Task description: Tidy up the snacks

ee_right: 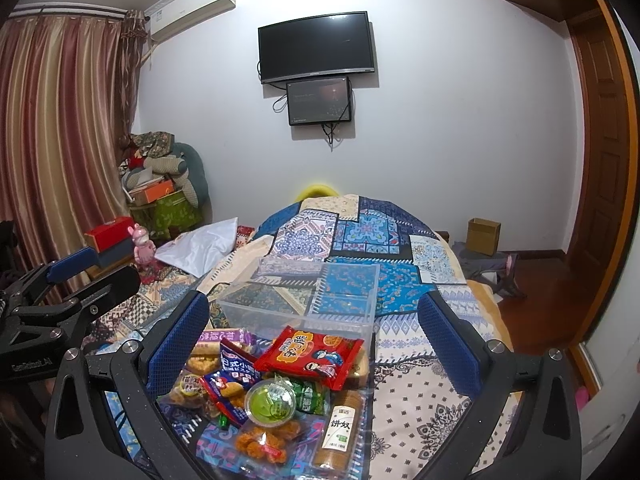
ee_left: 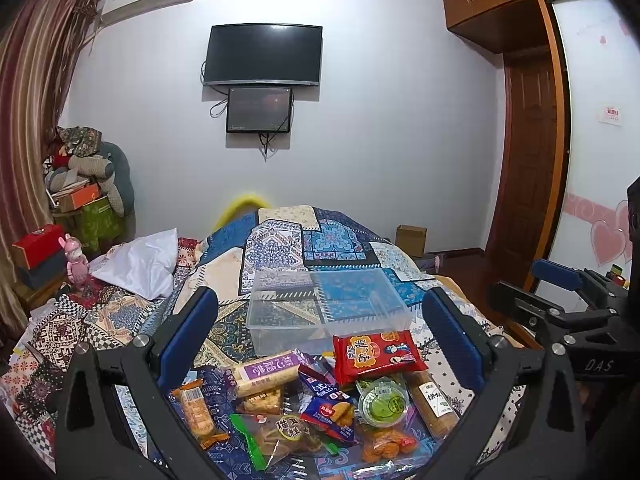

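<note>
A heap of wrapped snacks lies on the patterned bedspread, just in front of an empty clear plastic box (ee_left: pixel 328 312) (ee_right: pixel 300 300). On top sits a red packet (ee_left: pixel 376 354) (ee_right: pixel 312 354), with a green jelly cup (ee_left: pixel 382 402) (ee_right: pixel 270 400), a biscuit tube (ee_left: pixel 434 402) (ee_right: pixel 340 426), a purple bar (ee_left: pixel 266 372) and blue packets (ee_left: pixel 328 414) (ee_right: pixel 230 390) around it. My left gripper (ee_left: pixel 320 344) hovers open above the heap, nothing between its blue pads. My right gripper (ee_right: pixel 314 346) is open over the same heap. Each gripper shows at the edge of the other's view.
The bed (ee_right: pixel 420 356) fills the foreground, with a white bag (ee_left: pixel 140 264) at its left. Boxes and a pink toy (ee_left: pixel 76 260) stand at the left by the curtain. A cardboard box (ee_right: pixel 484 236) sits on the floor near the wooden door.
</note>
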### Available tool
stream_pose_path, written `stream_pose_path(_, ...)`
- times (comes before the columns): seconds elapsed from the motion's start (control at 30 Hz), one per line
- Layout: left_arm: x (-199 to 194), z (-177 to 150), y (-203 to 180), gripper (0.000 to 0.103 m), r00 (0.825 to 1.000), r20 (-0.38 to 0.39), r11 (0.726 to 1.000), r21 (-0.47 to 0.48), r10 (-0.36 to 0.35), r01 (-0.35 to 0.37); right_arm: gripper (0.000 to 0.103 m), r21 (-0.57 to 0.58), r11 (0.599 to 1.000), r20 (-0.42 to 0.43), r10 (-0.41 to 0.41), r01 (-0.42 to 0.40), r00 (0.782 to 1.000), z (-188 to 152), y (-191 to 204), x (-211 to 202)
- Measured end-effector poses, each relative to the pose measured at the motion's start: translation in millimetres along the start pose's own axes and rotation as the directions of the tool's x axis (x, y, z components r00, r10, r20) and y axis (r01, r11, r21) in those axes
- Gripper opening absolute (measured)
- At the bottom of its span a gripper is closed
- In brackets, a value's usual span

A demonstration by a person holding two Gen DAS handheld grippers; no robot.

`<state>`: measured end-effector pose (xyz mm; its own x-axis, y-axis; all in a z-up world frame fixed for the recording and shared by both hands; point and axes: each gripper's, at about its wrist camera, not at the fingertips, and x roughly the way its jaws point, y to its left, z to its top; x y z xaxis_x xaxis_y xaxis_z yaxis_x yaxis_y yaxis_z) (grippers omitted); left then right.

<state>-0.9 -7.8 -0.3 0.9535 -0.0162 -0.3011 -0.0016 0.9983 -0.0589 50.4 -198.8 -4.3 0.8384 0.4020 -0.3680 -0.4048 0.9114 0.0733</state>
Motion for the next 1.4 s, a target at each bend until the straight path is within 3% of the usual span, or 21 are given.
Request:
stream_pose_path(0.23, 4.2, -3.3, 3.8, 0.103, 1.000, -0.011, 1.000, 0.003, -0.011, 0.011, 0.103, 0.000, 1.000, -0.009, -0.002, 0.002, 1.000, -1.8, -0.8, 4.2)
stream_pose_path(0.37, 13.7, -7.5, 7.6, 0.103, 0.999, -0.032, 1.000, -0.006, 0.019, -0.020, 0.103, 0.002, 1.000, -0.033, -0.003, 0.003, 0.999, -4.9, -3.6, 12.3)
stream_pose_path(0.6, 62.2, -28.5, 27.0, 0.100, 0.982, -0.191, 0.998, -0.066, -0.003, -0.009, 0.103, -0.017, 1.000, -0.128, -0.022, 0.020, 0.991, -17.8, -13.3, 42.3)
stream_pose_path(0.87, 118.4, -56.6, 52.4, 0.095, 0.936, -0.353, 0.997, -0.073, -0.006, -0.021, 0.103, 0.005, 1.000, -0.300, -0.001, 0.002, 0.954, -42.9, -29.7, 93.1)
stream_pose_path(1.0, 146.4, -69.6, 65.4, 0.095, 0.899, -0.438, 0.997, -0.076, -0.005, -0.032, 0.103, 0.024, 1.000, -0.361, 0.020, -0.012, 0.932, -52.2, -33.9, 114.5)
stream_pose_path(1.2, 175.3, -79.8, 80.5, 0.096, 0.862, -0.506, 0.998, -0.052, 0.009, -0.041, 0.103, 0.009, 0.999, -0.419, 0.040, -0.039, 0.907, -59.1, -28.8, 138.2)
stream_pose_path(1.4, 195.1, -86.4, 84.4, 0.096, 0.830, -0.557, 1.000, -0.021, -0.021, 0.011, 0.103, 0.017, 0.996, -0.476, 0.084, -0.086, 0.875, -68.1, -20.7, 159.6)
